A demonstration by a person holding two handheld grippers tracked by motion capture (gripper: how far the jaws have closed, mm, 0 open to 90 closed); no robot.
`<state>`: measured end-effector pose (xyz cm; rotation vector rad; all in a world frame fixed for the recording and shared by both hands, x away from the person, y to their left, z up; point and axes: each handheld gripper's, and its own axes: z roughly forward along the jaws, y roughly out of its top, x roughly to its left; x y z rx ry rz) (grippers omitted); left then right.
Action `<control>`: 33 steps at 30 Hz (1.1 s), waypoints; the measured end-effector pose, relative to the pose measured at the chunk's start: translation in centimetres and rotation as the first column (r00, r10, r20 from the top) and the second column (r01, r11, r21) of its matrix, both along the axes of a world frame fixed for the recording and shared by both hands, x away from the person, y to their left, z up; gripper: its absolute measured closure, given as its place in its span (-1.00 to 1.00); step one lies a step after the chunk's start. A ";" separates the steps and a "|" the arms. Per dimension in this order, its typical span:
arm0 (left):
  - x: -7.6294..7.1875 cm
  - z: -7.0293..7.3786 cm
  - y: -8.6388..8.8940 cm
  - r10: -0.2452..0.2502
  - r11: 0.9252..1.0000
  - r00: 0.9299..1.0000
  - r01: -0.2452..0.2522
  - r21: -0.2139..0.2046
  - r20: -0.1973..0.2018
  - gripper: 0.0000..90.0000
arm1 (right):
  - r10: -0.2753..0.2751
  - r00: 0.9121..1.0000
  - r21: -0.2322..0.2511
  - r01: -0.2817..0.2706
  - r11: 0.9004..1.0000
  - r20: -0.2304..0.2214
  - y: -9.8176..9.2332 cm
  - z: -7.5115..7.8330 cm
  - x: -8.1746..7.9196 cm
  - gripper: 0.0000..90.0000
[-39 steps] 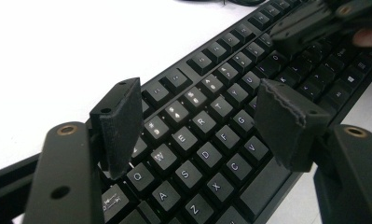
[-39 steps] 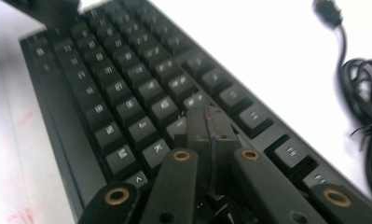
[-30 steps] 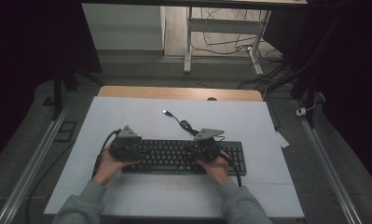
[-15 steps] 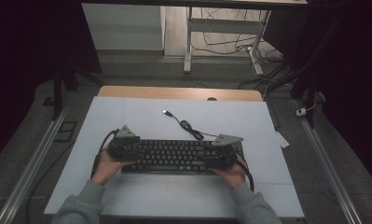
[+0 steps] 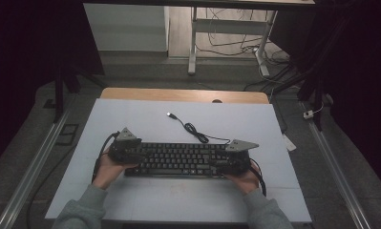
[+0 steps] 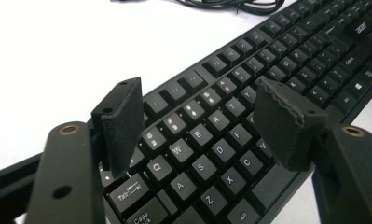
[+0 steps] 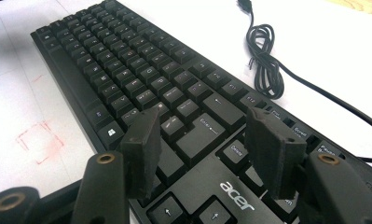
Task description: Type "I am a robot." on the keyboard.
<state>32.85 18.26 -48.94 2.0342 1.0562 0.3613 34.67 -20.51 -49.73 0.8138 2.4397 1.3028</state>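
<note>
A black keyboard lies across the white table, its keys facing up. My left gripper hovers over its left end, and in the left gripper view the left gripper stands open, its pads apart above the letter keys of the keyboard. My right gripper is at the right end. Its jaws have just been opening; in the right gripper view the right gripper is open over the Enter and Delete keys of the keyboard, with neither pad pressing.
The keyboard's black cable coils behind it and ends in a USB plug on the table; the cable also runs past the right gripper. A wooden strip borders the far side. Faint red marks lie in front of the keyboard.
My right hand has slid to the right along the keyboard, from near its middle to its right end. The left hand has stayed at the left end.
</note>
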 end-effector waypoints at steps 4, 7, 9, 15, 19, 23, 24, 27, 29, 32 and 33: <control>-0.2 0.2 -0.3 -0.016 1.000 1.000 0.016 -0.014 0.003 -0.20 | 0.001 1.000 -0.004 -0.001 1.000 0.000 0.2 -0.1 0.0 0.02; -0.4 0.5 -0.7 -0.036 0.999 0.999 0.036 -0.028 0.009 -0.17 | 0.003 1.000 -0.015 -0.003 1.000 -0.001 0.2 -0.1 0.0 0.02; -0.5 0.6 -0.9 -0.044 0.998 0.999 0.045 -0.032 0.011 -0.16 | -0.002 1.000 -0.021 0.002 1.000 -0.002 0.2 -0.2 0.1 0.02; -0.8 0.8 -1.4 -0.070 0.996 0.998 0.069 -0.057 -0.002 -0.08 | -0.006 1.000 -0.018 0.006 1.000 0.000 0.2 -0.1 0.0 0.02; -0.9 0.8 -2.0 -0.097 0.994 0.995 0.096 -0.056 -0.008 0.02 | -0.004 1.000 -0.017 0.004 1.000 -0.006 0.2 -0.2 0.1 0.02; -1.0 0.5 -2.6 -0.129 0.991 0.991 0.128 -0.045 -0.024 0.20 | -0.006 1.000 -0.023 0.006 1.000 -0.007 0.3 -0.3 0.2 0.02; -1.0 0.5 -2.8 -0.137 0.990 0.990 0.136 -0.043 -0.027 0.25 | -0.007 1.000 -0.024 0.006 1.000 -0.007 0.3 -0.3 0.2 0.02; -1.1 0.2 -3.2 -0.154 0.988 0.988 0.153 -0.033 -0.033 0.40 | -0.006 1.000 -0.026 0.006 1.000 -0.007 0.3 -0.3 0.2 0.02; -1.1 0.0 -3.5 -0.168 0.986 0.985 0.168 -0.026 -0.038 0.53 | -0.007 1.000 -0.030 0.007 1.000 -0.005 0.3 -0.3 0.1 0.02; -1.1 -0.3 -3.9 -0.189 0.982 0.981 0.188 -0.015 -0.048 0.74 | -0.008 1.000 -0.030 0.008 1.000 -0.006 0.3 -0.3 0.2 0.02; -1.2 -0.3 -4.1 -0.195 0.981 0.979 0.195 -0.011 -0.049 0.81 | -0.008 1.000 -0.030 0.008 1.000 -0.006 0.3 -0.3 0.2 0.02</control>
